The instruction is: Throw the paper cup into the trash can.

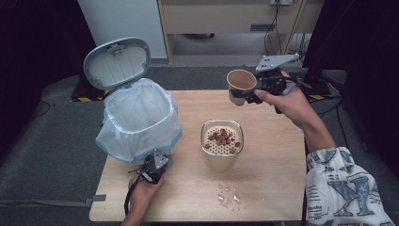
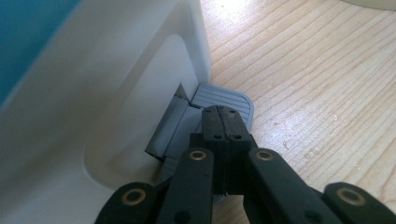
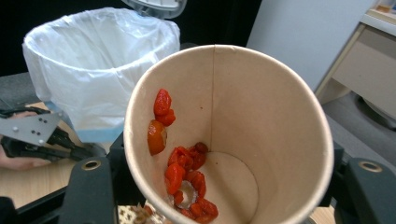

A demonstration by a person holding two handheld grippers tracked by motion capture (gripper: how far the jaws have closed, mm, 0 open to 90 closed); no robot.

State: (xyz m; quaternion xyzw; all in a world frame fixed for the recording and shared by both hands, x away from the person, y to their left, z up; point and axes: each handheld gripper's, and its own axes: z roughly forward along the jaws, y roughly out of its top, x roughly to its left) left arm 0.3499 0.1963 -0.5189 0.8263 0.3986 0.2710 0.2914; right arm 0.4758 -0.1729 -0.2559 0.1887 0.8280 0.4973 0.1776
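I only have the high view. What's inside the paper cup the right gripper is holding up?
Observer: The right gripper view shows red and orange food scraps stuck to the paper cup's inner wall and bottom.
Operator: What is the left gripper doing by the bin?
Observer: The left gripper, jaws shut, has its tip on the grey foot pedal at the base of the bin.
Operator: Is that pedal ribbed or smooth?
Observer: Ribbed, with raised lines across its top.
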